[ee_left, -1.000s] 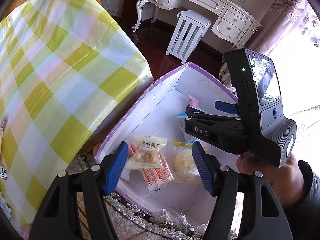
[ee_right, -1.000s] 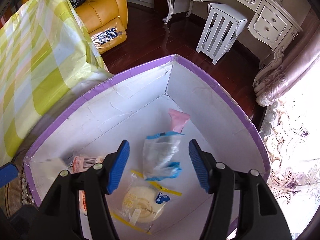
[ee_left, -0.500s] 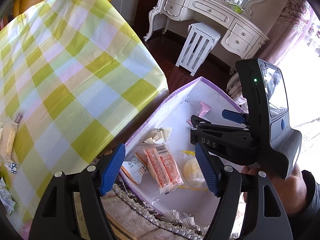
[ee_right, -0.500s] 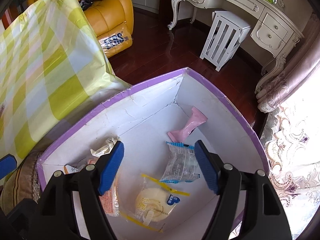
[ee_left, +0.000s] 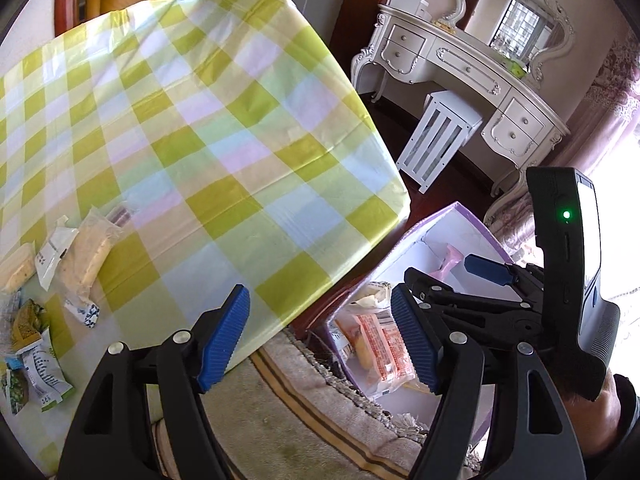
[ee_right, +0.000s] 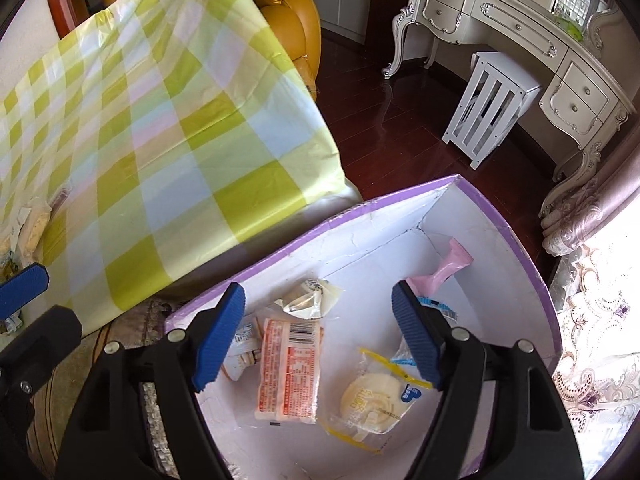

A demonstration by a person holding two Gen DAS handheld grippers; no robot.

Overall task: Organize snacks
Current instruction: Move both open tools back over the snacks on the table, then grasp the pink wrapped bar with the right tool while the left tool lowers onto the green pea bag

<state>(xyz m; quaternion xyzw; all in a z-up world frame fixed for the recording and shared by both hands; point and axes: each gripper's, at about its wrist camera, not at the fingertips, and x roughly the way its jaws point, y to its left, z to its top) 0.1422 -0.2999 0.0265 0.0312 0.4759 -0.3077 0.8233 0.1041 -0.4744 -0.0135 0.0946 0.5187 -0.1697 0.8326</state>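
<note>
A white box with a purple rim (ee_right: pixel 500 208) stands on the floor beside the table. In it lie an orange-red packet (ee_right: pixel 290 368), a round bun in a yellow-edged wrapper (ee_right: pixel 372 396), a pink sachet (ee_right: pixel 444 268), a cream wrapped snack (ee_right: pixel 308 296) and a blue-edged packet (ee_right: pixel 436 308) half hidden by a finger. My right gripper (ee_right: pixel 320 320) hangs open and empty above the box. My left gripper (ee_left: pixel 320 332) is open and empty over the table's near corner. Several more snacks (ee_left: pixel 84 256) lie at the table's left end.
The table wears a yellow-green checked cloth (ee_left: pixel 200 140). A fringed rug (ee_left: pixel 304 420) lies under the box. Behind are a white stool (ee_right: pixel 492 100), a white dressing table (ee_right: pixel 520 12), an orange armchair (ee_right: pixel 288 12) and a curtain (ee_right: pixel 588 184). A hand (ee_left: pixel 600 404) holds the right gripper.
Both grippers have risen and swung left from the box towards the table. The blue-edged packet that was between the right jaws now lies in the box. Both jaws stand a little wider.
</note>
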